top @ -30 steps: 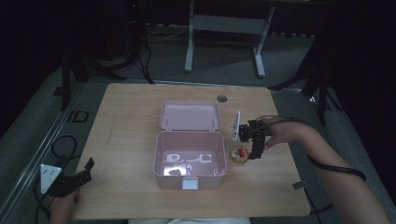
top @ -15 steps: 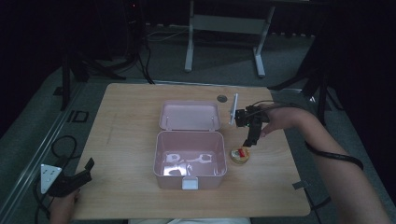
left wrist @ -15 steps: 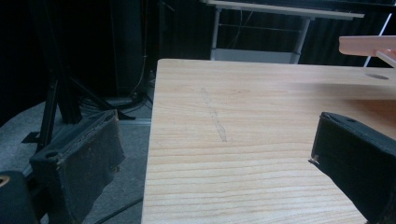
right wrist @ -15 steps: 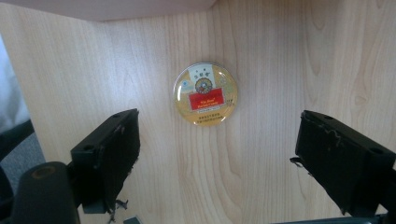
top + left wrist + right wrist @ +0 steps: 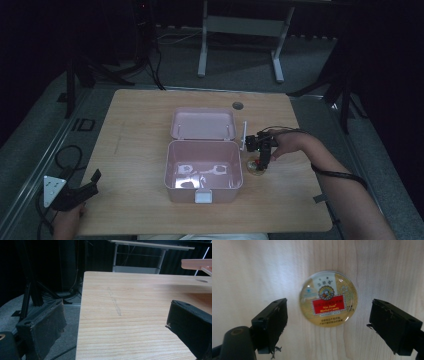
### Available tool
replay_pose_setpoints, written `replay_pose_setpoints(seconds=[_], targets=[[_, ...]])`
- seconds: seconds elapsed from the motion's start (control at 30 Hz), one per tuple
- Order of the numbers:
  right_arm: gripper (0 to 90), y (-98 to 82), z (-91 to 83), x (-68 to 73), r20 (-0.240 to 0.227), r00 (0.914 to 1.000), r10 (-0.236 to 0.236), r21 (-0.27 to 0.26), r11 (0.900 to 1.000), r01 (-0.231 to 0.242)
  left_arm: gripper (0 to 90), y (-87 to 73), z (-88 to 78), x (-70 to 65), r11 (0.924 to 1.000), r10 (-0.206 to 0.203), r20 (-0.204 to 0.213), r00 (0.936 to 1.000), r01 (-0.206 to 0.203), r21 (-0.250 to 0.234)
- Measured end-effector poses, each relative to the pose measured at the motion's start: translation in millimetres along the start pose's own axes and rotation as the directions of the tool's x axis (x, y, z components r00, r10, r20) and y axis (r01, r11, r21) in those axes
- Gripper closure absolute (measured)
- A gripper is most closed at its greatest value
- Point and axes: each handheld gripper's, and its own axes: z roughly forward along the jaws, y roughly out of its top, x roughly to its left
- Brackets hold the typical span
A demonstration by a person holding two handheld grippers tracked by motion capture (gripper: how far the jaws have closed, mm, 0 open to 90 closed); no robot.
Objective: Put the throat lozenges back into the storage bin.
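Round candy tin point(image 5: 328, 298) flat on wooden table point(image 5: 249, 270), between spread claw point(image 5: 328, 322) jaws, untouched.

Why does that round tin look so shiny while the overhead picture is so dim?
In the right gripper view, light glares off the round gold candy tin with a red label; the right claw hangs open above it. The high view is underexposed, its surroundings nearly black. In the left gripper view, the near pads blur.

Both tools point(image 5: 261, 159) point(image 5: 90, 182) wide apart
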Motion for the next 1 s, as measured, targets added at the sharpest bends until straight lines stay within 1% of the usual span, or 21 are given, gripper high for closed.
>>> replay_pose_setpoints(seconds=[0.03,0.07,0.13,0.2,0.27,0.3,0.33,0.4,0.43,0.5,0.53,0.57,0.67,0.73,0.8,0.83,1.0], targets=[[14.8,-0.3,4.9,-1.3,-0.002,1.0000,0.007,0.007,1.000,-0.007,2.4,0.0,0.0,0.0,1.0000,0.000,0.000,1.0000,0.000,0.000],[14.8,-0.7,9.4,-2.8,-0.012,0.9998,0.014,0.003,1.000,-0.014,2.5,0.0,0.0,0.1,1.0000,0.000,0.001,1.0000,0.000,0.000],[14.8,-1.2,15.8,-5.0,-0.017,0.9997,0.018,-0.004,1.000,-0.018,2.5,-0.1,-0.1,0.1,1.0000,-0.001,0.001,1.0000,0.001,-0.001],[14.8,-1.2,20.8,-7.6,-0.024,0.9995,0.020,0.003,1.000,-0.020,2.5,0.0,-0.1,0.1,1.0000,0.000,0.001,1.0000,0.000,-0.001],[14.8,-1.0,23.4,-7.6,-0.019,0.9997,0.017,0.002,1.000,-0.017,2.5,-0.1,-0.1,0.0,1.0000,-0.001,0.000,1.0000,0.001,-0.001],[14.8,-0.3,26.9,-7.5,-0.029,0.9993,0.024,0.007,1.000,-0.024,2.5,0.0,-0.1,0.0,1.0000,0.000,0.000,1.0000,0.000,-0.001],[14.8,0.0,28.3,-7.1,-0.024,0.9994,0.023,0.009,1.000,-0.023,2.4,-0.1,-0.1,-0.1,1.0000,0.000,-0.001,1.0000,0.000,-0.002],[14.8,0.5,31.7,-6.9,-0.035,0.9991,0.023,0.015,1.000,-0.022,2.4,0.0,0.0,-0.1,1.0000,0.001,0.000,1.0000,-0.001,-0.001],[14.9,0.7,33.6,-6.5,-0.031,0.9994,0.018,0.016,1.000,-0.017,2.4,0.0,-0.1,0.0,1.0000,0.002,0.000,1.0000,-0.002,0.000],[19.0,1.5,37.8,-4.7,-0.039,0.9986,0.035,0.028,0.999,-0.034,2.5,-0.1,-0.1,-0.1,1.0000,0.000,0.000,1.0000,0.000,-0.002],[18.9,1.9,40.0,-4.3,-0.038,0.9989,0.027,0.033,0.999,-0.026,2.4,-0.1,-0.2,-0.1,1.0000,0.001,0.000,1.0000,-0.001,-0.002],[19.6,2.1,41.4,-4.0,-0.035,0.9990,0.028,0.031,0.999,-0.027,2.4,-0.1,-0.1,-0.1,1.0000,0.001,0.001,1.0000,-0.001,-0.002],[19.8,2.1,40.5,-3.2,-0.027,0.9995,0.018,0.030,0.999,-0.017,2.5,-0.1,-0.1,0.1,1.0000,-0.001,0.001,1.0000,0.001,-0.002],[19.9,1.7,36.1,-2.7,-0.022,0.9997,0.009,0.037,0.999,-0.009,2.5,0.0,0.0,0.2,1.0000,-0.002,0.002,1.0000,0.002,-0.001],[19.9,0.5,28.2,-2.7,-0.029,0.9995,0.012,0.036,0.999,-0.011,2.4,0.0,0.0,0.1,1.0000,-0.001,0.001,1.0000,0.001,0.000],[19.9,-0.2,22.3,-2.9,-0.026,0.9996,0.010,0.036,0.999,-0.009,2.4,0.0,0.0,0.0,1.0000,-0.001,0.001,1.0000,0.001,-0.001],[19.9,-2.4,0.3,0.0,-0.010,0.9995,0.029,0.022,0.999,-0.029,2.5,-0.1,-0.1,0.0,1.0000,0.000,0.000,1.0000,0.000,-0.001]])
